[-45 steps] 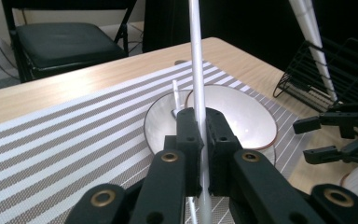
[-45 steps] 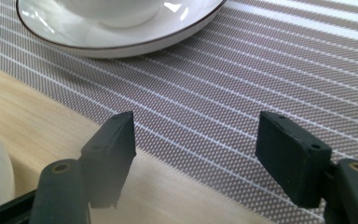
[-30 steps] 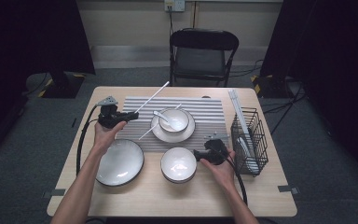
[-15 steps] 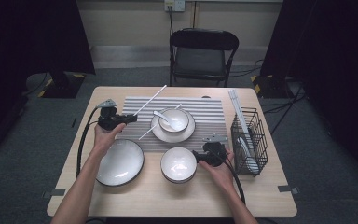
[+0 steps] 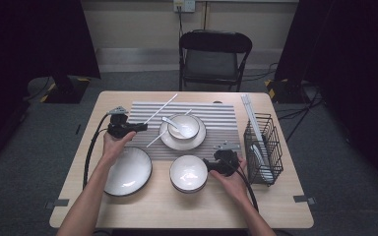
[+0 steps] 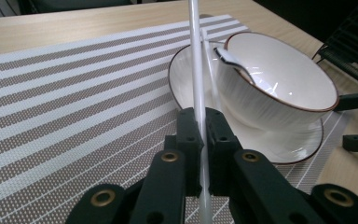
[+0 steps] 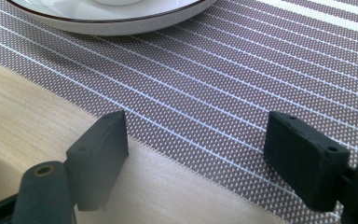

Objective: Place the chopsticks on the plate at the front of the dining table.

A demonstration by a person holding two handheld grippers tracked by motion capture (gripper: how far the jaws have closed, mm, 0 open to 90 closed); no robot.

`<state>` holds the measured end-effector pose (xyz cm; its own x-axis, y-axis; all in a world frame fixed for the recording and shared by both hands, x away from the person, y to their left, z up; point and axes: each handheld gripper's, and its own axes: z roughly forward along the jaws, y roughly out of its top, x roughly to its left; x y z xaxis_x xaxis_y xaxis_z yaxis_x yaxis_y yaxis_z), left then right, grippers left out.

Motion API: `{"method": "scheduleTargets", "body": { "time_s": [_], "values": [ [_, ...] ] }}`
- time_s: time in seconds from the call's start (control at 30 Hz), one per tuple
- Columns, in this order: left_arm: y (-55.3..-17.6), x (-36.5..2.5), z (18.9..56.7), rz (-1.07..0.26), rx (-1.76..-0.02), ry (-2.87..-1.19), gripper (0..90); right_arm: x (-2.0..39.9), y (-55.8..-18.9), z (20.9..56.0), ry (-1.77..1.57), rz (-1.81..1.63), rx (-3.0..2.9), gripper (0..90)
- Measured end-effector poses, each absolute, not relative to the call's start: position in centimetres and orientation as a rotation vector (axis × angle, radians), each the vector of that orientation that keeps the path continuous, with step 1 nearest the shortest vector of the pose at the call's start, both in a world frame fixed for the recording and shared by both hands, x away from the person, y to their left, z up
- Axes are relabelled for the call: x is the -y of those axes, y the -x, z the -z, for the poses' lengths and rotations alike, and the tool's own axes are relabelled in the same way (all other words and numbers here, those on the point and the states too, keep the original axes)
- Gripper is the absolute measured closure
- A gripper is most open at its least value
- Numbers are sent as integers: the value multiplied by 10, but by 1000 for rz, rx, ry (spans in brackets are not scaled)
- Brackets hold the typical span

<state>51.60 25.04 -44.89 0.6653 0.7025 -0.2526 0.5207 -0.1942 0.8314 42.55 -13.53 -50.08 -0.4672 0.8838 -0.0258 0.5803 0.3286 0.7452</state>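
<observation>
one claw [image 6: 200, 140] pinches white chopstick [image 6: 196, 70].

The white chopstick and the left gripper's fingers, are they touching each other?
Touching. In the left gripper view, the fingers of the left gripper are closed on the white chopstick from both sides, with no gap, and it runs up between them.

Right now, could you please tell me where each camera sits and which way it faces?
High view: above the person's side, looking forward and down on the table; both forearms, left tool and right tool.
Left gripper view: on the left tool, shut on a white chopstick, facing the bowl on its plate.
Right gripper view: on the right tool, open above the placemat.
All share the placemat.
</observation>
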Motion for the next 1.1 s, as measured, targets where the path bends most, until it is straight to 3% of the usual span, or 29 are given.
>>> {"method": "scheduleTargets", "body": {
  "time_s": [1.1],
  "values": [
    [-522, -232, 473, -168, -982, -1928, 862, 135, -424, 501, -1285, -952, -2175, 212]
  ]
}}
